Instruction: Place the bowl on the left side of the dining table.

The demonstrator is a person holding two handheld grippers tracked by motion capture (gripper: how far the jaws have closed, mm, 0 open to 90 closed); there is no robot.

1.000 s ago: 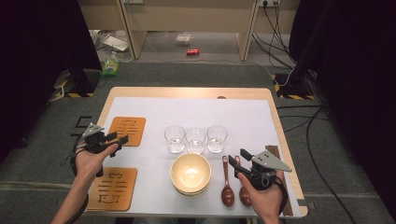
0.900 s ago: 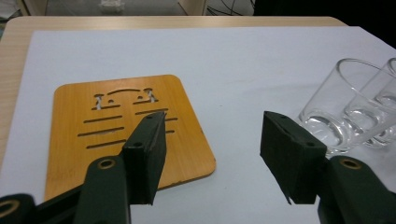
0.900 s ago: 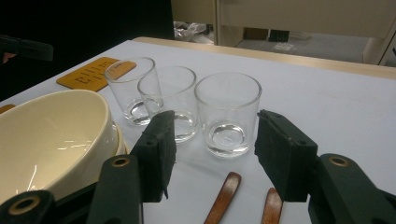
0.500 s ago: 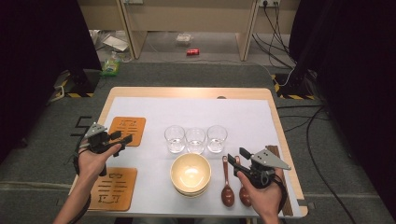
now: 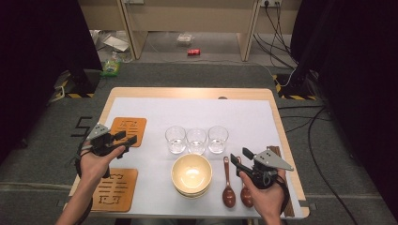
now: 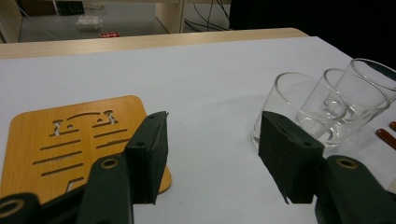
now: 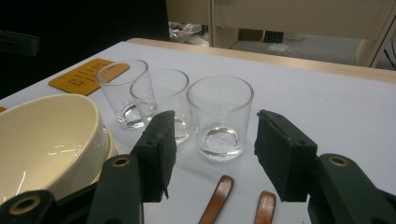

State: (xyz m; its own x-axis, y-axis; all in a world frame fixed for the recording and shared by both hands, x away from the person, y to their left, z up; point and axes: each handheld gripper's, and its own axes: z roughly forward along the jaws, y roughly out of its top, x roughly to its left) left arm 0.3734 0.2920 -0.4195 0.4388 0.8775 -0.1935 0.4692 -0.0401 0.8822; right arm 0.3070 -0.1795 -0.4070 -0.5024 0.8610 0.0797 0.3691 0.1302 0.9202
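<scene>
My left gripper (image 5: 123, 139) hangs over the near edge of the far orange wooden coaster with cut-out slots (image 5: 127, 131), jaws spread wide with nothing between them; in the left gripper view they frame bare white table cover (image 6: 210, 93) between that coaster (image 6: 70, 140) and the leftmost clear straight-sided drinking glass (image 6: 285, 107). My right gripper (image 5: 239, 158) sits over the handles of the two dark brown wooden spoons (image 5: 228, 185), also released and empty, aimed at the rightmost clear glass (image 7: 219, 116). I judge the glasses light, rigid, slick and breakable, so I would pinch across the wall near the rim, gently. They stand in a tight row (image 5: 196, 139), so the outer ones are the easiest to reach. The coaster looks thin, stiff and flat, hard to lift except by an edge.
</scene>
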